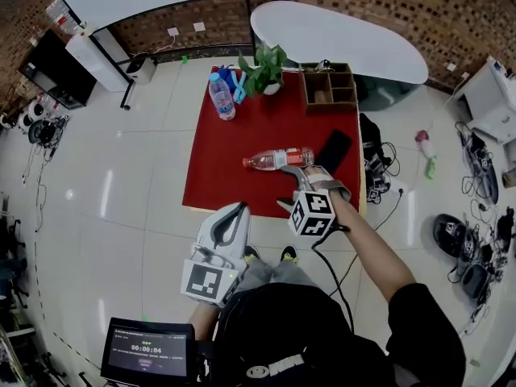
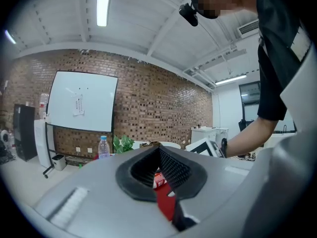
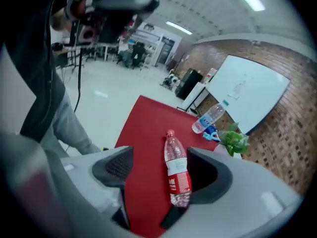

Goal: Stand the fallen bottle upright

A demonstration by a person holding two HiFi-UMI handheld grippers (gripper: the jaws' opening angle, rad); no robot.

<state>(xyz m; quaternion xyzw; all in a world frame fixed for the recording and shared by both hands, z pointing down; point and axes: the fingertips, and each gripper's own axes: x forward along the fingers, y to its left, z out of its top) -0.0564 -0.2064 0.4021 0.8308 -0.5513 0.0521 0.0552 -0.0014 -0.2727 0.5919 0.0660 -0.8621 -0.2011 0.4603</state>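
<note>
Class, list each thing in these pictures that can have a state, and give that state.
red-label bottle: lying on its side on the red table, cap on.
blue-cap bottle: standing upright, capped.
left tongs: shut, empty.
right tongs: open, red-label bottle between the jaws, not gripped.

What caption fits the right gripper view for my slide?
Open right gripper lined up over the fallen clear plastic bottle with a red label on the red table, not yet gripping it.

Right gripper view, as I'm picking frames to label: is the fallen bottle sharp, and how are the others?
Right gripper view: clear plastic bottle with red label sharp, fisheye bends the rim. Head view: even light, glare streaks on white floor. Left gripper view: white ceiling light strip blown out.
</note>
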